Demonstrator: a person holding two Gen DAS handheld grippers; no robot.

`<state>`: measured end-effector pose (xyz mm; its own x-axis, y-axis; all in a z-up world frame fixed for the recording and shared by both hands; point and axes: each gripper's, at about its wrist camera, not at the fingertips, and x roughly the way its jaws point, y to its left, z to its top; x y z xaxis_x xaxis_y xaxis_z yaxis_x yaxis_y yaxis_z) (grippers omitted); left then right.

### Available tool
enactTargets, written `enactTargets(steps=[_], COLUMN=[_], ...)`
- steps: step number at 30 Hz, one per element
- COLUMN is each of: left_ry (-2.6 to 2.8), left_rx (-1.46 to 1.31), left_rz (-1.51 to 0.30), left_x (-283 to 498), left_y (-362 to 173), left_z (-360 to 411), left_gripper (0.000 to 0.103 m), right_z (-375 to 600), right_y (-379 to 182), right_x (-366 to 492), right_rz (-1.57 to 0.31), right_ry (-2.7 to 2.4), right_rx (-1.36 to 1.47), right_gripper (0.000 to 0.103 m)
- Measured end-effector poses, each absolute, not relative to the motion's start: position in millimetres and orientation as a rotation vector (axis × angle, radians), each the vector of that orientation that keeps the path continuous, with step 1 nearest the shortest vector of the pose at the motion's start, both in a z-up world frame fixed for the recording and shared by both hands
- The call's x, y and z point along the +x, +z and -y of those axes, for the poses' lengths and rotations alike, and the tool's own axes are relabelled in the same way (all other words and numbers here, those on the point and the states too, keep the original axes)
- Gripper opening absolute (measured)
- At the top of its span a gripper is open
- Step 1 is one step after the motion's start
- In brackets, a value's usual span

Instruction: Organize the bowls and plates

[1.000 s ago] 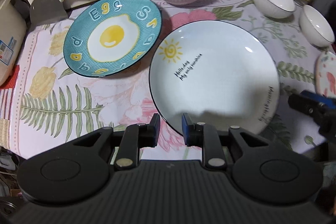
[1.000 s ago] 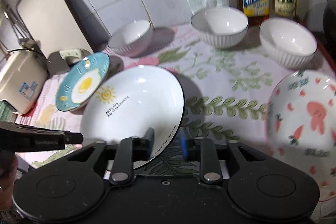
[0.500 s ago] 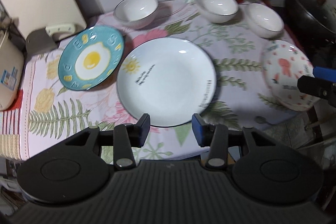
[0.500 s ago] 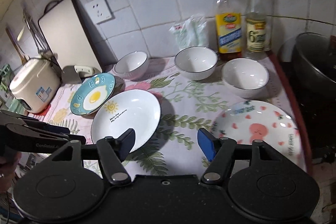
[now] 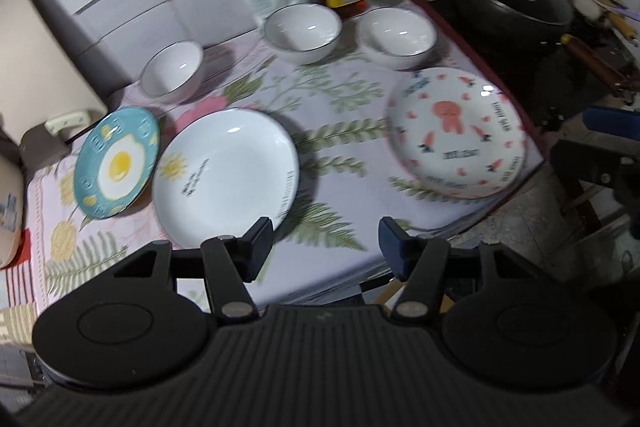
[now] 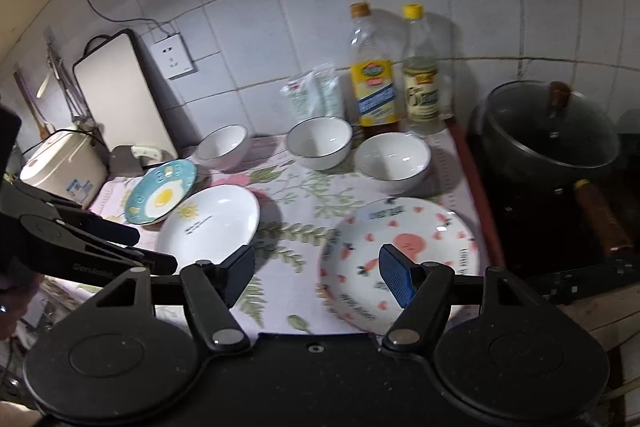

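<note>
I held both tongs above the front edge of the bench, each with nothing between its pads. My left gripper (image 5: 325,241) had just been spreading its jaws and stood open over the floral cloth (image 5: 336,99). My right gripper (image 6: 316,275) also stood open, jaws wide, having widened a moment before.

The white sun plate (image 5: 226,173) lay flat on the cloth near the front edge, left of centre, free of both tongs. The teal egg plate (image 5: 116,163) sat just beside it toward the left end, its rim seeming to tilt against the white plate's edge. The pink carrot plate (image 6: 400,259) lay near the front right corner, well apart from the other two.

Three white bowls stood along the back edge: the left bowl (image 5: 173,69) behind the egg plate, the middle bowl (image 5: 303,33) and the right bowl (image 5: 397,37) close together before two bottles (image 6: 374,75). A dark lidded pan (image 6: 548,131) sat on the stove past the right edge.
</note>
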<state>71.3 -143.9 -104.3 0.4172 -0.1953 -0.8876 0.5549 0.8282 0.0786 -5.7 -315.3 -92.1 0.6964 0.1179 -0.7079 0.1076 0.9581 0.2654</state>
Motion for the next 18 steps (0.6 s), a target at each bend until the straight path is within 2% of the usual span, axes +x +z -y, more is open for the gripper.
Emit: enactTargets(steps=[2, 11, 18], left_ry=[-0.505, -0.485, -0.514], left_rx=[0.375, 0.266, 0.232], left_rz=[-1.033, -1.004, -0.948], left_x=[68.1, 62.4, 65.4], left_y=[-105.1, -109.8, -121.1], left_z=[152.1, 163.3, 173.2], left_gripper=[0.063, 0.063, 0.064], right_z=[321.7, 342.7, 354.7], right_y=[-92.6, -114.3, -148.4], right_x=[-12.2, -25.7, -25.0], right_rz=[-0.785, -0.687, -0.685], right_ry=[-0.011, -0.126, -0.182], right_rx=[0.295, 0.243, 0.253], right_gripper=[0.073, 0.073, 0.073])
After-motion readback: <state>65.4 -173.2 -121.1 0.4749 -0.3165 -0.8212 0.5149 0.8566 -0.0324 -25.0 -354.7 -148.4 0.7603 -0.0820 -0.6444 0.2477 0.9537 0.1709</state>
